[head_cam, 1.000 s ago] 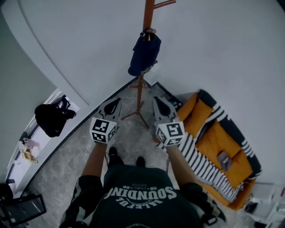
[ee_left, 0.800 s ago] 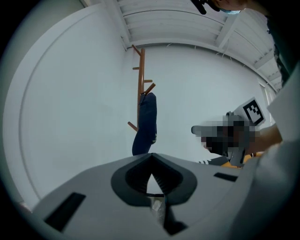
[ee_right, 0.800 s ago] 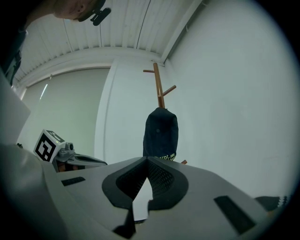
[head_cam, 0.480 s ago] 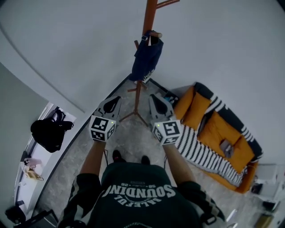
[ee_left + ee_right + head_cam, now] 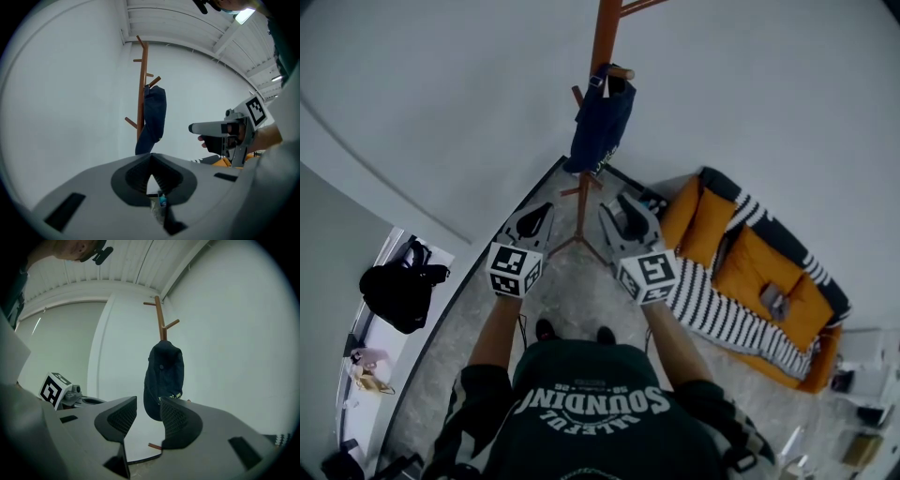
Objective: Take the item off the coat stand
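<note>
1. Right tongs (image 5: 143, 414): I am opening the jaws. Nothing stands between them, and the cap (image 5: 163, 376) shows beyond the gap, well apart.
2. Left tongs (image 5: 150, 161): the jaws are pressed together and empty. I hold them low, beside the right tongs and pointing the same way.
3. Cap: a dark cap hanging from a short peg (image 5: 620, 72) on the wooden coat stand (image 5: 604, 33), which stands against the wall ahead of me. Neither tongs touches it.
4. Progress, as I judge it: I am facing the coat stand and readying the right tongs. Still to do are reaching up to the cap, pinching it and lifting it clear of the peg.
</note>
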`<action>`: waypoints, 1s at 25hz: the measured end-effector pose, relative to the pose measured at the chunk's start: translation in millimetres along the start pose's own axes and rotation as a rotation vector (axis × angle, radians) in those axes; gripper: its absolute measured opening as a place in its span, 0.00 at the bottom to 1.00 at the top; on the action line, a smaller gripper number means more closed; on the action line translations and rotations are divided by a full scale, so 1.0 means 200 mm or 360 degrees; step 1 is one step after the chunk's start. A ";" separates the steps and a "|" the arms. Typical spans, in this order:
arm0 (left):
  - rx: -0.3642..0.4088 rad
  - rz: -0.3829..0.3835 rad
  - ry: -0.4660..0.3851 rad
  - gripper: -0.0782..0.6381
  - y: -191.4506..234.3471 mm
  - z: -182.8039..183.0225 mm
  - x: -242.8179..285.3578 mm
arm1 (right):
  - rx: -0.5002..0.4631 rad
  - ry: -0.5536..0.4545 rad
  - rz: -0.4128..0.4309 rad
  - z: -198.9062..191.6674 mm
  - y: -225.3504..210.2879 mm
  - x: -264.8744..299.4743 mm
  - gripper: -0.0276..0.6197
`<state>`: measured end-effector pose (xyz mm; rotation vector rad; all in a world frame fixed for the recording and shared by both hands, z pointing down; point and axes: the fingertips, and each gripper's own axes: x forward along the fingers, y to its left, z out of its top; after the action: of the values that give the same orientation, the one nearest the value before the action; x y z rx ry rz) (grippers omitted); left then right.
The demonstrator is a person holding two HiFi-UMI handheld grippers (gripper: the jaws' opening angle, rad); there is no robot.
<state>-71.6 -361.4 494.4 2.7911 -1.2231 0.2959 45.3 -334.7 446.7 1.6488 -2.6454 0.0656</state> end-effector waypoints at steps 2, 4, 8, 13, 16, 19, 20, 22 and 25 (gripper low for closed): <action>-0.0002 -0.0005 -0.0003 0.11 0.00 0.00 0.00 | 0.0012 0.0001 0.0000 0.01 0.00 0.00 0.26; -0.0001 -0.0012 -0.0004 0.11 0.00 0.00 0.00 | 0.0023 -0.0010 -0.0002 0.01 0.00 0.01 0.28; -0.0002 -0.0014 0.0007 0.11 0.01 -0.02 -0.02 | 0.0013 -0.0038 -0.0002 0.08 0.01 0.08 0.31; -0.0018 0.0009 0.0021 0.11 0.05 -0.05 -0.06 | -0.0026 -0.0056 0.0001 0.20 -0.02 0.23 0.32; -0.0027 0.0035 0.0018 0.11 0.08 -0.06 -0.10 | -0.0022 -0.0061 -0.0007 0.26 -0.03 0.32 0.33; -0.0042 0.0064 0.0014 0.11 0.12 -0.08 -0.14 | -0.0025 -0.0042 -0.0017 0.29 -0.03 0.41 0.34; -0.0045 0.0073 0.0014 0.11 0.13 -0.08 -0.15 | -0.0024 -0.0029 -0.0022 0.29 -0.03 0.43 0.34; -0.0053 0.0091 0.0014 0.11 0.16 -0.10 -0.18 | -0.0017 -0.0006 -0.0035 0.28 -0.04 0.48 0.35; -0.0063 0.0108 0.0013 0.11 0.20 -0.11 -0.21 | -0.0011 0.0019 -0.0041 0.27 -0.04 0.53 0.35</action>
<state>-131.0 -354.9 507.3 2.7169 -1.3094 0.2840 6.5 -436.0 398.4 1.6750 -2.6119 0.0651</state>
